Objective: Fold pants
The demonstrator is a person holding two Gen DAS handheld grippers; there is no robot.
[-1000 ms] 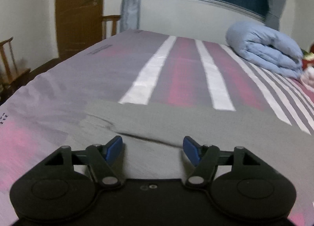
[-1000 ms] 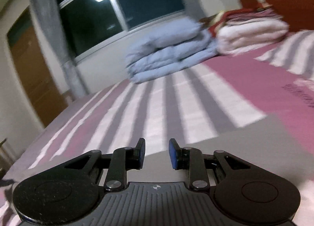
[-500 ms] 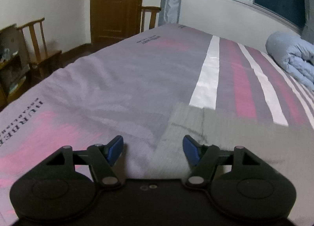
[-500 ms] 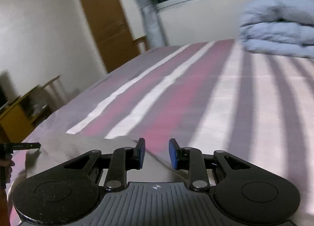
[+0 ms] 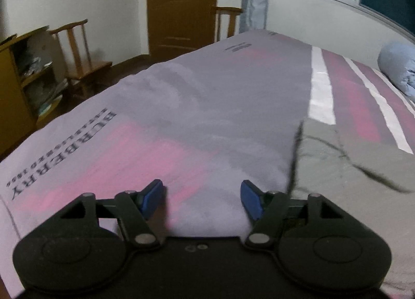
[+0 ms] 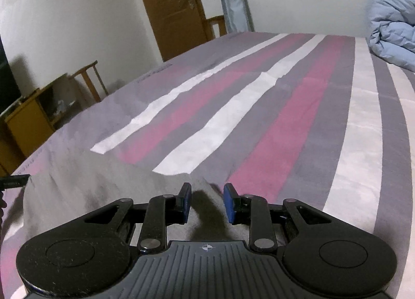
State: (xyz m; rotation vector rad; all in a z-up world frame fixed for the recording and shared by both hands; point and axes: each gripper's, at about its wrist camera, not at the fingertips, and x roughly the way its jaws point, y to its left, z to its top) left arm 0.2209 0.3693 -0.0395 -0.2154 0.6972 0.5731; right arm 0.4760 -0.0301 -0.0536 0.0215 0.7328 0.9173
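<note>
Grey pants (image 5: pixel 345 166) lie flat on the striped bedspread (image 5: pixel 197 107); their left edge with a dark drawstring (image 5: pixel 373 174) shows at the right of the left wrist view. My left gripper (image 5: pixel 201 199) is open and empty, over bare bedspread just left of that edge. In the right wrist view the pants (image 6: pixel 103 195) spread under and to the left of my right gripper (image 6: pixel 207 201). It is partly open and empty, low over the pants' far edge.
A folded blue duvet (image 6: pixel 391 29) lies at the far right of the bed. Wooden chairs (image 5: pixel 77 52), a wooden cabinet (image 5: pixel 18 83) and a brown door (image 5: pixel 181 6) stand beyond the bed's left edge. The other gripper's tip (image 6: pixel 14 181) shows at the left.
Both grippers have swung to the left. The left one has moved off the pants to the bare bedspread beside their edge. The right one now sits over the pants' far edge.
</note>
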